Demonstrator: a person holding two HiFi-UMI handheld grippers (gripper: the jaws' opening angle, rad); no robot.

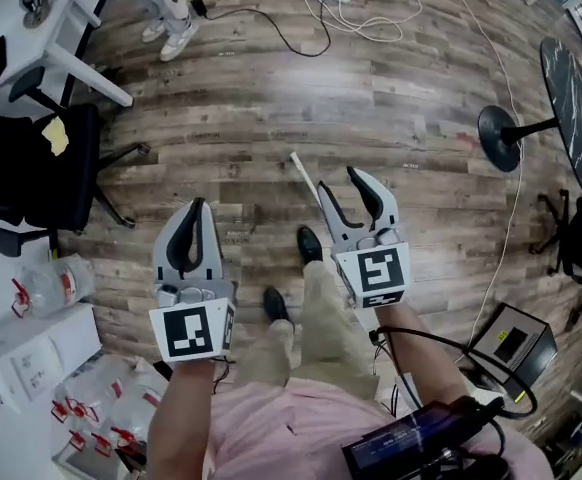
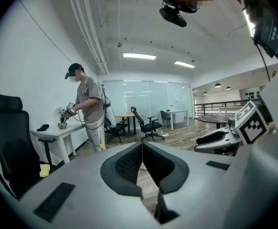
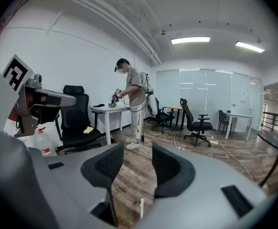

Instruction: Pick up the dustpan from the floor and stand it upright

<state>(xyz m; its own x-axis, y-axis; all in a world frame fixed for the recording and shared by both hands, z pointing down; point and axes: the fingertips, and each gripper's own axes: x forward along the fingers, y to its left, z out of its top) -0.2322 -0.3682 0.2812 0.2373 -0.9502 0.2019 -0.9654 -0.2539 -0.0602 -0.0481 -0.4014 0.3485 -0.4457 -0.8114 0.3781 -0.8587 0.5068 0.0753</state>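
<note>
A thin white handle (image 1: 306, 180) slants over the wood floor just left of my right gripper (image 1: 337, 177); its lower end goes behind the gripper, and no pan shows. Its white tip (image 3: 141, 207) appears low between the jaws in the right gripper view. My right gripper (image 3: 137, 149) is open, with nothing between its fingers. My left gripper (image 1: 193, 211) hovers over the floor to the left, shut on nothing. In the left gripper view its jaws (image 2: 142, 146) meet at the tips.
A black office chair (image 1: 31, 168) and a white desk (image 1: 61, 38) stand at the left, with another person's shoes (image 1: 176, 33) by the desk. Cables (image 1: 351, 13) trail across the far floor. A round table's base (image 1: 501, 133) is at the right. Bottles (image 1: 51, 283) lie at the lower left.
</note>
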